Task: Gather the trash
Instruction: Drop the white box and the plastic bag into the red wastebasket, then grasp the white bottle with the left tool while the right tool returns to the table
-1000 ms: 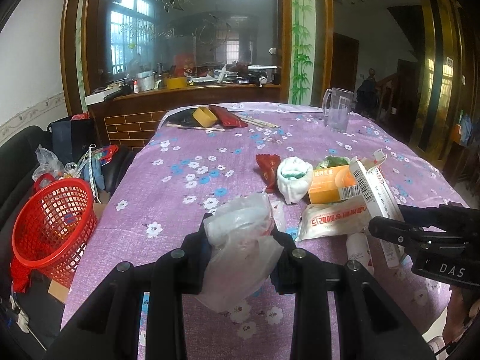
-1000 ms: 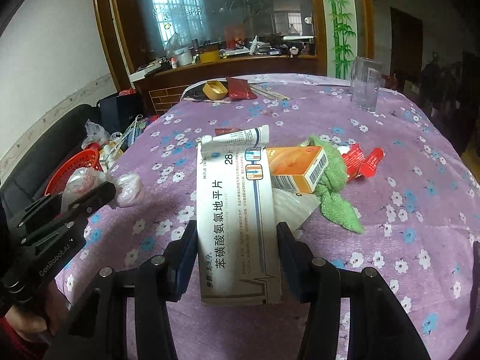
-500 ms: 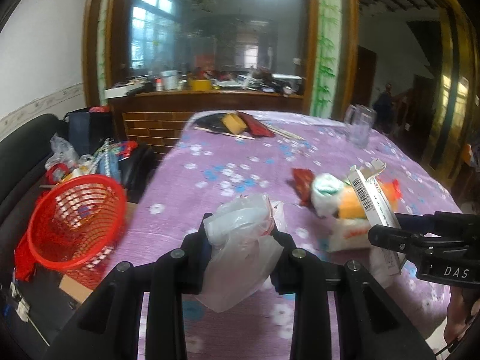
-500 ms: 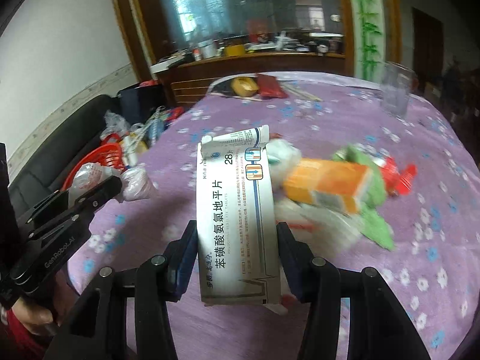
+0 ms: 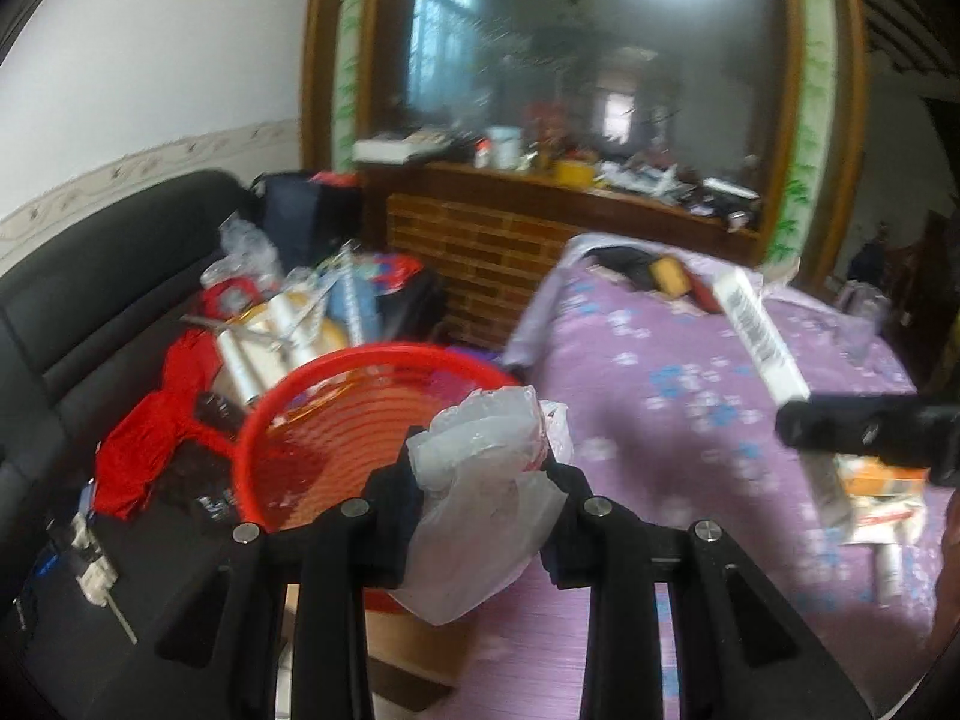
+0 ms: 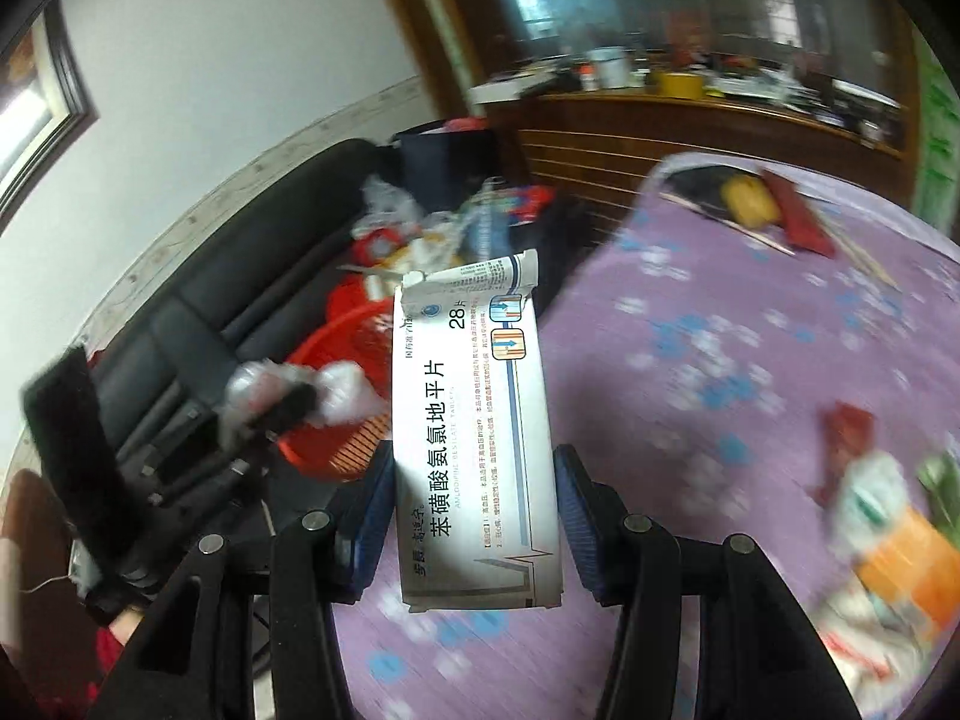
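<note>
Plastic bag [image 5: 480, 504] gripped — box [image 6: 474, 438] too.

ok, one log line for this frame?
left gripper: shut on plastic bag | right gripper: shut on pill box | red basket: beside table

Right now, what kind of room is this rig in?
Most likely a lived-in home dining or living room: a table under a purple floral tablecloth, a black sofa piled with clutter, and a wood-framed mirror over a crowded sideboard.
</note>
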The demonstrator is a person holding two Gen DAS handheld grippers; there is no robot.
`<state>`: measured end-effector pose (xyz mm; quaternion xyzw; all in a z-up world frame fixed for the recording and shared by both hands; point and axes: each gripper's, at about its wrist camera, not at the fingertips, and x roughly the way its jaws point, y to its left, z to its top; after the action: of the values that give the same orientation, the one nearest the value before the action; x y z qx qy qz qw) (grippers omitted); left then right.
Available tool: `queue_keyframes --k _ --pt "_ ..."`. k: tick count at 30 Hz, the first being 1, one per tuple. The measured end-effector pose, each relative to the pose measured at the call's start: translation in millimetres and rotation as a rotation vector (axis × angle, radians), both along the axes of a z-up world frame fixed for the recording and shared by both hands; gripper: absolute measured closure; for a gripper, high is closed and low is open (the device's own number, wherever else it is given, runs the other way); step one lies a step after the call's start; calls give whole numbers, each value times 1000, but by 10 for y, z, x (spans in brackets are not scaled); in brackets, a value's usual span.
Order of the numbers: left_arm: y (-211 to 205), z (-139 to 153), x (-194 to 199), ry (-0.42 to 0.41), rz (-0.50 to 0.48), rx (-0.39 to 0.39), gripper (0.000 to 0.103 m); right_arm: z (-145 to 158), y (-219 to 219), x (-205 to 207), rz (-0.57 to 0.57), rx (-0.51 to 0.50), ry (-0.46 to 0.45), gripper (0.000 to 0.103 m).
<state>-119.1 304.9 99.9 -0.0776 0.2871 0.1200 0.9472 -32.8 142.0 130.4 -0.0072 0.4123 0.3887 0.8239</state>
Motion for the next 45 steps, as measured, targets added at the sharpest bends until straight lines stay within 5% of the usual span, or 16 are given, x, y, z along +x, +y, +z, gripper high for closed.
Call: queue_keyframes --k 5,10,11,17,29,39,45 --pt "422 -177 93 38 40 -32 71 -87 579 210 59 24 56 47" --pt "596 -228 123 26 74 -27 31 -188 1073 448 74 39 83 42" --pt "607 -223 113 15 79 -24 29 -198 1122 488 71 40 84 36" --pt "594 -205 10 5 109 -28 28 -144 913 497 27 71 65 35" --pt "-507 -72 -49 -20 -107 1 28 -342 -562 -121 -118 48 43 31" --pt "-1789 -169 103 55 -379 15 28 -478 -2525 -535 -418 126 61 31" --pt "-2720 -271 136 134 -607 -3 28 -481 -3328 -670 -596 183 50 31"
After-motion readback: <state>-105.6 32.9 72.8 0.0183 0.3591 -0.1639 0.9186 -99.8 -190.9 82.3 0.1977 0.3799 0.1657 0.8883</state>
